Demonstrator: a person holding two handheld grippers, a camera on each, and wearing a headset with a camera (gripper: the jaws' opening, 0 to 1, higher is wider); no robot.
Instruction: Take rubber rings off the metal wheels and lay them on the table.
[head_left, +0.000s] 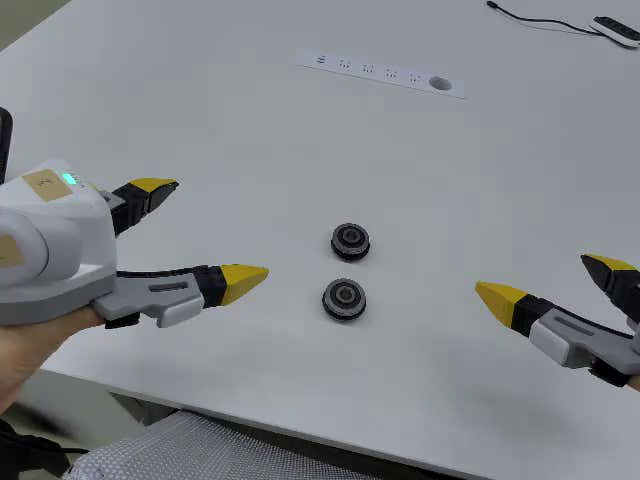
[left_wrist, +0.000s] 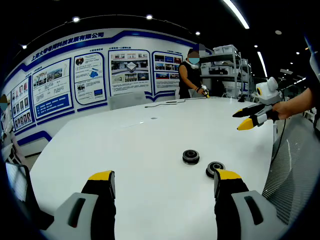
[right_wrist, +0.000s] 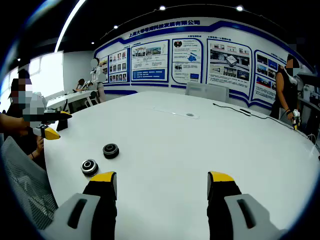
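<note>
Left gripper (head_left: 215, 227) and right gripper (head_left: 534, 275): both jaws spread wide, nothing held, above the smooth white table (head_left: 250, 130). Between them, with a clear path, lie the far wheel (head_left: 350, 241) and near wheel (head_left: 344, 299), just apart, round, dark-rimmed, grey-hubbed. A flat white power strip (head_left: 385, 74) lies well beyond the grippers. The gripper views add a blue-trimmed poster wall (right_wrist: 150, 60) and a standing person (left_wrist: 191, 75).

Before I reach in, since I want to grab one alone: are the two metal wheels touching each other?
Apart. The head view shows a strip of bare table between the far wheel and the near wheel.
</note>
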